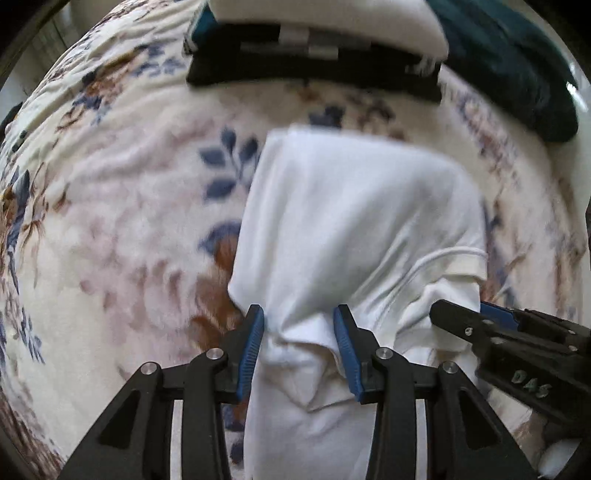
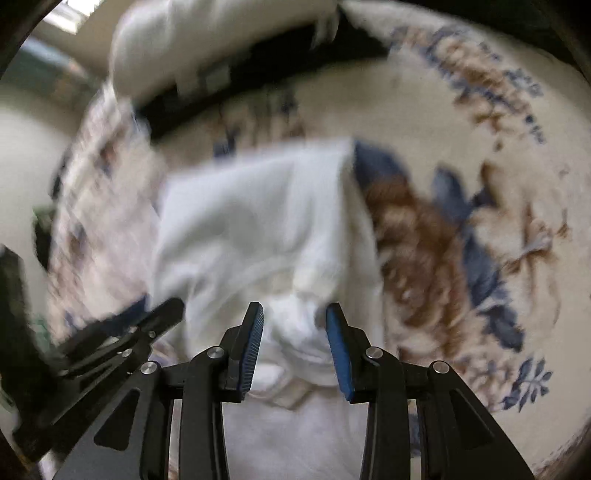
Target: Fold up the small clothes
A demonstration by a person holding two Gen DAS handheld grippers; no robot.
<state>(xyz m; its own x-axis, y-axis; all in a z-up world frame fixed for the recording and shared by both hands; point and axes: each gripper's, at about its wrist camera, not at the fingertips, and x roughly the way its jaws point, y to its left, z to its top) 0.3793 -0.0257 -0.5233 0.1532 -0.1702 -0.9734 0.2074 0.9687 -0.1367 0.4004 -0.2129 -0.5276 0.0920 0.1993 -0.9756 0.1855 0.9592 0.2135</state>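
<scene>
A white small shirt (image 1: 351, 221) lies folded lengthwise on a floral blanket (image 1: 129, 203), one ribbed sleeve cuff (image 1: 465, 262) showing at its right side. My left gripper (image 1: 299, 314) points down over the shirt's near end, its blue pads apart, with rumpled cloth lying in the gap beneath them. The right gripper (image 1: 465, 314) stands close beside it at the right. In the right wrist view, which is blurred, the right gripper (image 2: 294, 312) also stands with jaws apart over the bunched near end of the white shirt (image 2: 258, 221). The left gripper (image 2: 155, 310) shows at the left there.
Beyond the shirt lies a stack of folded clothes: a black piece (image 1: 314, 70) with a white one (image 1: 332, 22) on top, and a dark green garment (image 1: 517, 74) to its right. The blanket (image 2: 461, 129) spreads out on both sides of the shirt.
</scene>
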